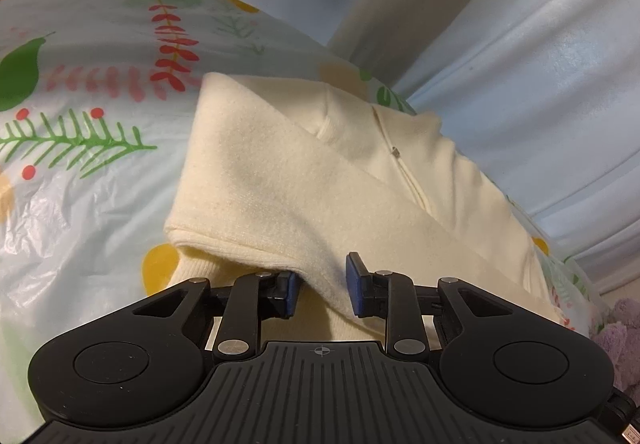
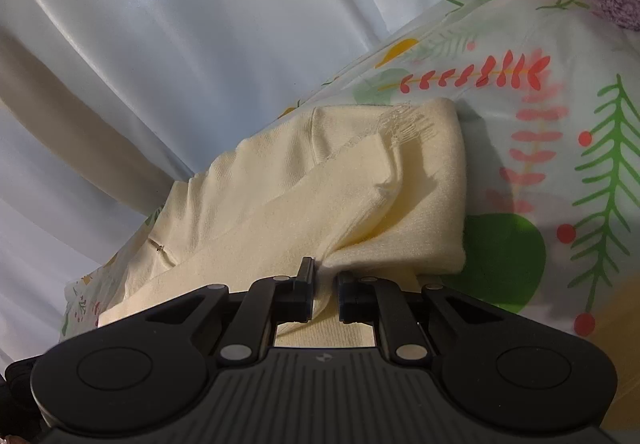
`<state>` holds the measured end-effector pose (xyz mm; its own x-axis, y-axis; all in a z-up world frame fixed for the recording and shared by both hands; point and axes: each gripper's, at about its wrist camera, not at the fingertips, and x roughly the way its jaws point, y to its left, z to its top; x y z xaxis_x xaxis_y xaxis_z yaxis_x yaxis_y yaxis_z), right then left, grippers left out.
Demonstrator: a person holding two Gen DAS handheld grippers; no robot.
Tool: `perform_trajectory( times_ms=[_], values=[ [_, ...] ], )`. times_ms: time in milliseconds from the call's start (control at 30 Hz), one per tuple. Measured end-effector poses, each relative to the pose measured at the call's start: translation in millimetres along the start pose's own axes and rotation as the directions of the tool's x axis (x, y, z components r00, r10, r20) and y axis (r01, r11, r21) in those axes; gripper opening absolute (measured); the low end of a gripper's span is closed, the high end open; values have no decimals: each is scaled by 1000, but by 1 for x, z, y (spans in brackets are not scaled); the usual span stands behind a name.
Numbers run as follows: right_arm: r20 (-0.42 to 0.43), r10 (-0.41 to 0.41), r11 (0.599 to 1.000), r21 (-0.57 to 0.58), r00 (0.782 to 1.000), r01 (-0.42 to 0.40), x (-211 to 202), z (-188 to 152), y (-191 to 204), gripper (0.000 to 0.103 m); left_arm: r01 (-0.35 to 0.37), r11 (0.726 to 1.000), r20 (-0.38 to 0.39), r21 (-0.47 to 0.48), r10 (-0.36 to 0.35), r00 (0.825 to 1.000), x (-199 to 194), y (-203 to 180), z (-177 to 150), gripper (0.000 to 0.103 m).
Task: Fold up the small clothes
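Cream garment [image 1: 312, 179] lies folded on floral plastic sheet [image 1: 80, 171]. Left gripper [image 1: 322, 290] jaws apart, near fabric edge between them. Right gripper [image 2: 325, 294] pinches garment's near edge.

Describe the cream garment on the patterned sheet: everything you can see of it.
The cream garment is soft, fleecy knit with a zip at the neck and ribbed edges. It lies partly folded on the leaf-and-berry plastic sheet, one flap laid diagonally over the body. The left gripper straddles its near edge; the right gripper pinches a bunched fold at the other near corner.
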<state>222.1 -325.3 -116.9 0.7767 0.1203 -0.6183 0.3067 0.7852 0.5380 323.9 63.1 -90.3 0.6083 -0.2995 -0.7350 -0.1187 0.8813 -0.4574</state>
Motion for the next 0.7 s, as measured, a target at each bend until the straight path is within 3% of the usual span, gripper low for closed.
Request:
perform_trajectory(
  times_ms=[100,167,233,300,333,433,500,567,700],
  values=[
    [2,-13,1000,-11,1000,13,2,0,-1,11,11,1000,-10,12,-11,1000,-2,1,-1,30],
    [-12,-15,999,-47,1000,14,-3,-3,0,14,22,999,-26,37,-21,999,-9,2,-4,41],
    [-44,3,997,-81,999,-7,-13,-7,3,19,22,996,-42,86,-18,999,-20,3,-10,58],
    [-109,69,986,-141,992,-85,-27,-18,6,22,3,991,-48,131,3,999,-36,5,-19,65],
    [-149,101,978,-166,984,-126,-35,-26,7,25,-9,988,-51,151,16,999,-45,8,-25,71],
    [-329,153,943,-234,932,-238,-61,-64,7,33,-31,977,-85,210,50,995,-73,22,-48,76],
    [-382,127,910,-323,915,-261,-91,-88,6,34,-31,970,-111,241,59,992,-93,33,-65,77],
    [-412,66,889,-388,909,-241,-120,-105,2,36,-76,958,-128,275,115,985,-113,41,-82,81],
    [-426,-35,915,-377,904,-142,-167,-122,-22,41,-93,958,-195,272,149,969,-143,62,-109,81]
  ],
)
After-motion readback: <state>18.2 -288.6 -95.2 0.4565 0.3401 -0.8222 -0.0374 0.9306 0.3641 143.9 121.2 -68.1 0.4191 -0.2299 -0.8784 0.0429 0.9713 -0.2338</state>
